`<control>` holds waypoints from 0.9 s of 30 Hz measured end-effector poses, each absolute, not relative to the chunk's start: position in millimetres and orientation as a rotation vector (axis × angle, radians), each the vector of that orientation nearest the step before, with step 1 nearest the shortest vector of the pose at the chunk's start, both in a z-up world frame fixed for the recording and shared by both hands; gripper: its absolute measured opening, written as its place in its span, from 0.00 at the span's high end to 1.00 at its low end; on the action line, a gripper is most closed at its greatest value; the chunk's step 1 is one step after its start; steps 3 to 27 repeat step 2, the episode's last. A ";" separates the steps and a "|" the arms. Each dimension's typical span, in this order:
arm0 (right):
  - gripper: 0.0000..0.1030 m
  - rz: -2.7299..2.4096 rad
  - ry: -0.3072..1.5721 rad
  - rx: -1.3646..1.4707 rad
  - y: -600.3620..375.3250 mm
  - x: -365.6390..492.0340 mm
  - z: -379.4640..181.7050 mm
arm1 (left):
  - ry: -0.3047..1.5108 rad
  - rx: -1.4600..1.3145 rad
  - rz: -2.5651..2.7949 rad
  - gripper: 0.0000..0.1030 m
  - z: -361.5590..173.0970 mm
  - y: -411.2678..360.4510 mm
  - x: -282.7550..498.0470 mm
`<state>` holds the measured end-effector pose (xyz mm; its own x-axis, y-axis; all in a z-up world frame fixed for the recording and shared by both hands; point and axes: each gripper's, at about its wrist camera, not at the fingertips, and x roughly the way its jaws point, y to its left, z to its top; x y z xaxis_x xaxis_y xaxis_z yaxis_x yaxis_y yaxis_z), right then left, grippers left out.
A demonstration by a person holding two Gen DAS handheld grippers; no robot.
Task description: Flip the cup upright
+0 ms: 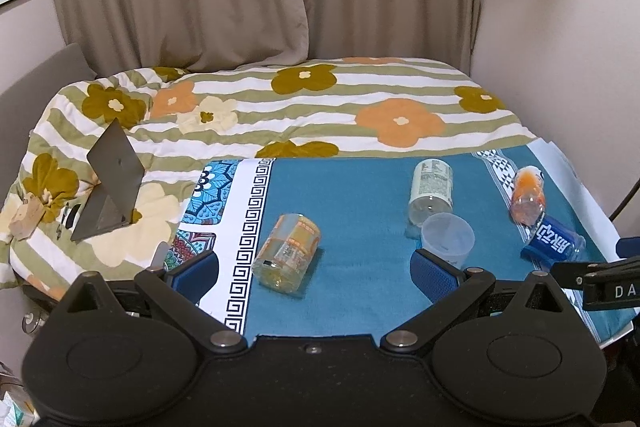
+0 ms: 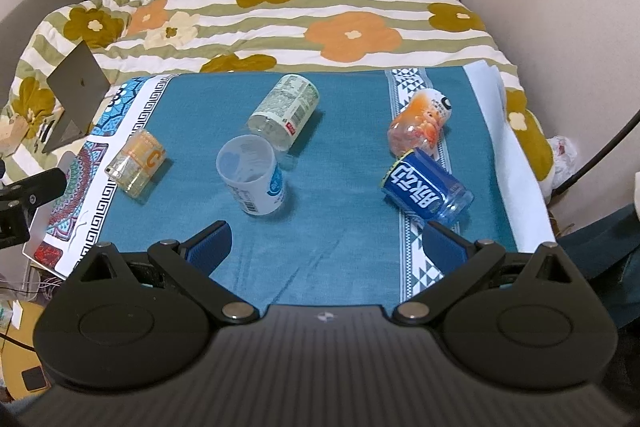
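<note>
Covering the table, a teal cloth [image 2: 340, 227] carries four cups lying on their sides and a white cup [image 2: 252, 179] standing mouth-up near its middle; the left gripper [image 1: 316, 273] and right gripper [image 2: 326, 239] both hover with jaws spread wide, holding nothing

Green-label bottle [image 2: 285, 115] touches cup [image 2: 253, 179] behind; front cloth [image 2: 320, 259] bare.

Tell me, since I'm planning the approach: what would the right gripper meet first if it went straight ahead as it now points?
Probably the teal cloth first. The open right gripper points down between the clear cup and the blue-labelled cup; neither sits squarely in line, though depth is uncertain.
</note>
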<state>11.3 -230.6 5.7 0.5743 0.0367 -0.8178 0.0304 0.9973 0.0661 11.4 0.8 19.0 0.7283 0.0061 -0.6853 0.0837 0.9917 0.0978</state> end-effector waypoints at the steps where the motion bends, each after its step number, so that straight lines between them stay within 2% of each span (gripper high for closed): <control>1: 0.00 0.009 0.957 0.079 -229.8 12.0 5.2 | 0.750 0.127 -0.036 0.00 18.8 1.1 11.0; 27: 0.00 0.014 0.953 0.084 -229.1 12.7 4.3 | 0.751 0.130 -0.033 0.00 18.3 1.6 11.2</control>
